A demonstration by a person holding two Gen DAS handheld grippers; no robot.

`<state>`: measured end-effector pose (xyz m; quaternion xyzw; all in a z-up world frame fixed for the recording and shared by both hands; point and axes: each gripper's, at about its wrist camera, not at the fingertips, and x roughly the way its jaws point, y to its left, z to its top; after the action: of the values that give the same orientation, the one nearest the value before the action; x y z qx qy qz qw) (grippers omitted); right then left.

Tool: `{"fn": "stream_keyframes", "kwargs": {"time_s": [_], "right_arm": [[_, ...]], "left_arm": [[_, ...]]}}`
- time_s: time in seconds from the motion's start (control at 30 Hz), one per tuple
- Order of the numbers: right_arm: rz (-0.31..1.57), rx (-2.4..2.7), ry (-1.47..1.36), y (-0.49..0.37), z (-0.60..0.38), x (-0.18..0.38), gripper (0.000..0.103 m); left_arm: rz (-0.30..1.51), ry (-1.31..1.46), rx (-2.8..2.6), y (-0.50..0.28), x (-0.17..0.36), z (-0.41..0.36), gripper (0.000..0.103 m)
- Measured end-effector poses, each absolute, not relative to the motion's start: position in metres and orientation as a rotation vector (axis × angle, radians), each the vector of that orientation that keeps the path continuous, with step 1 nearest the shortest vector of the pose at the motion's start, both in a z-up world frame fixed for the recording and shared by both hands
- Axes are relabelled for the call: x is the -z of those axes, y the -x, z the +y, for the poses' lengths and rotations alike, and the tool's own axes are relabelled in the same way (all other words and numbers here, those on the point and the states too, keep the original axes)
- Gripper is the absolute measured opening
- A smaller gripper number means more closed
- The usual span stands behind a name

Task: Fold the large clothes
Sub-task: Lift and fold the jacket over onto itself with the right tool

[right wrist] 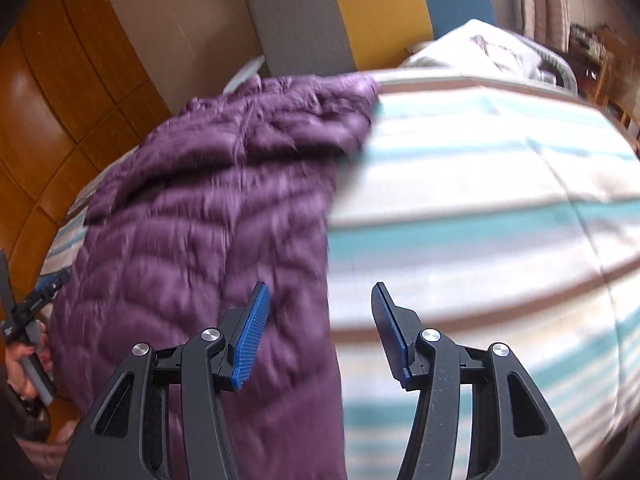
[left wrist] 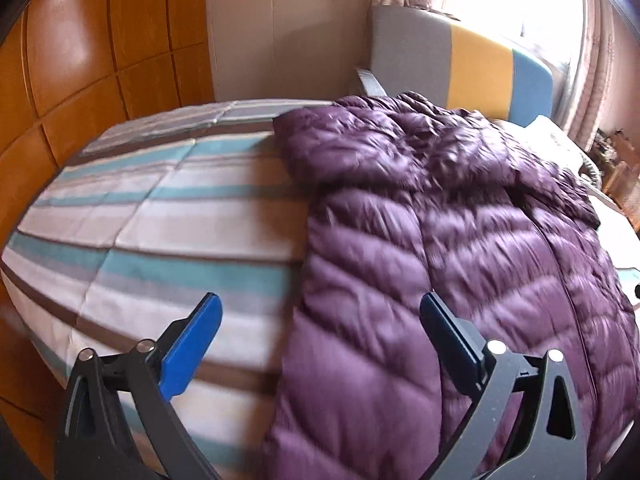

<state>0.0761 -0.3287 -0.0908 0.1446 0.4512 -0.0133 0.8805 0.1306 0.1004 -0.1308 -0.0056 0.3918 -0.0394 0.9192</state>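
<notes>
Glossy quilted jacket [left wrist: 460, 240]; cloth bedspread [left wrist: 160, 220]

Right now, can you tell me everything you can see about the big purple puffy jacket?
The purple jacket is a puffy quilted coat with shiny, slippery-looking fabric stitched in rows, with a seam running down its length. It lies spread lengthwise on the striped bedspread, its rumpled top end near the headboard. Nothing grips it: the left gripper and right gripper hover open above its near end.
</notes>
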Motion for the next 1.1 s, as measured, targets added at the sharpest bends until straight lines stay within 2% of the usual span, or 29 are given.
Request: {"fn": "stream_keyframes", "kwargs": {"time_s": [0.17, 0.23, 0.4, 0.47, 0.67, 0.8, 0.93, 1.03, 1.1], "right_arm": [[0.976, -0.007, -0.3, -0.038, -0.327, 0.1, 0.054], [0.993, -0.021, -0.299, -0.027, -0.325, 0.102, 0.054], [1.006, -0.049, -0.322, -0.011, -0.322, 0.105, 0.047], [1.008, -0.059, -0.32, -0.006, -0.319, 0.106, 0.046], [1.009, -0.072, -0.328, 0.004, -0.316, 0.107, 0.046], [1.023, -0.093, -0.318, 0.01, -0.314, 0.108, 0.046], [1.04, -0.136, -0.328, 0.016, -0.313, 0.111, 0.034], [1.038, -0.17, -0.34, 0.017, -0.309, 0.113, 0.024], [1.024, -0.196, -0.365, 0.017, -0.308, 0.112, 0.014]], "left_arm": [[0.828, -0.011, 0.139, -0.101, 0.143, 0.104, 0.081], [0.831, 0.008, 0.148, -0.09, 0.146, 0.11, 0.079], [0.846, 0.066, 0.184, -0.071, 0.153, 0.119, 0.074], [0.848, 0.067, 0.206, -0.066, 0.153, 0.12, 0.067], [0.856, 0.062, 0.244, -0.051, 0.153, 0.12, 0.063], [0.867, 0.044, 0.268, -0.042, 0.153, 0.123, 0.057], [0.877, 0.039, 0.289, -0.034, 0.155, 0.125, 0.05], [0.889, 0.046, 0.314, -0.03, 0.154, 0.124, 0.034], [0.904, 0.074, 0.342, -0.031, 0.152, 0.122, 0.015]]}}
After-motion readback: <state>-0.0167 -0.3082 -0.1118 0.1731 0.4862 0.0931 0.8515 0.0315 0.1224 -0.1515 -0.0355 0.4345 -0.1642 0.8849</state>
